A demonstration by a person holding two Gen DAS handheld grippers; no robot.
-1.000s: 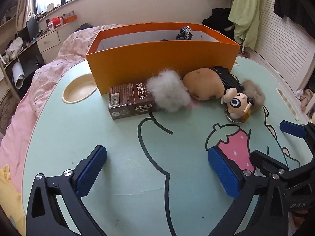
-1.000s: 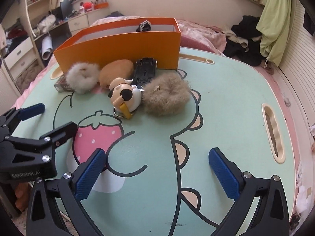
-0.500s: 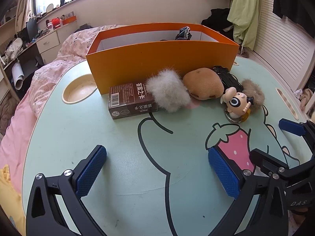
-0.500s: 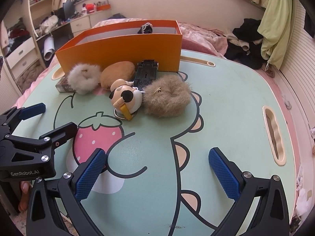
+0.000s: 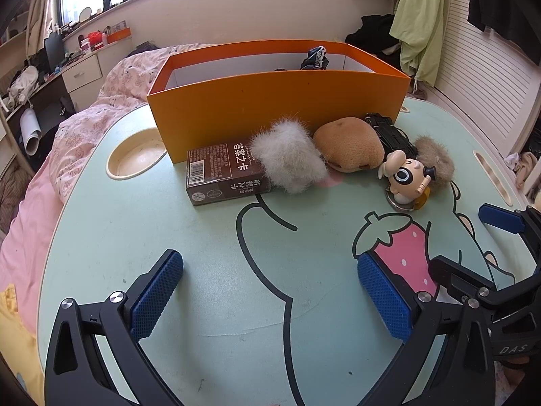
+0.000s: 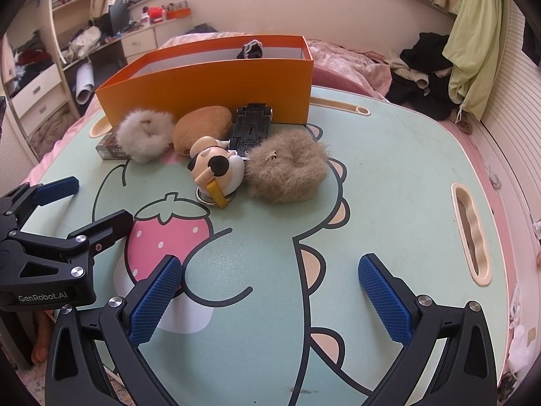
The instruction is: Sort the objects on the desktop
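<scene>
Desktop objects lie in a row at my twelve o'clock, just before the orange box (image 5: 277, 101). My left gripper (image 5: 270, 297) and right gripper (image 6: 270, 297) are both spread, empty. The cartoon figurine (image 6: 216, 169) touches the brown scrunchie (image 6: 287, 169), so grabbing one could drag the other. The card box (image 5: 226, 176) runs nine to three.
</scene>
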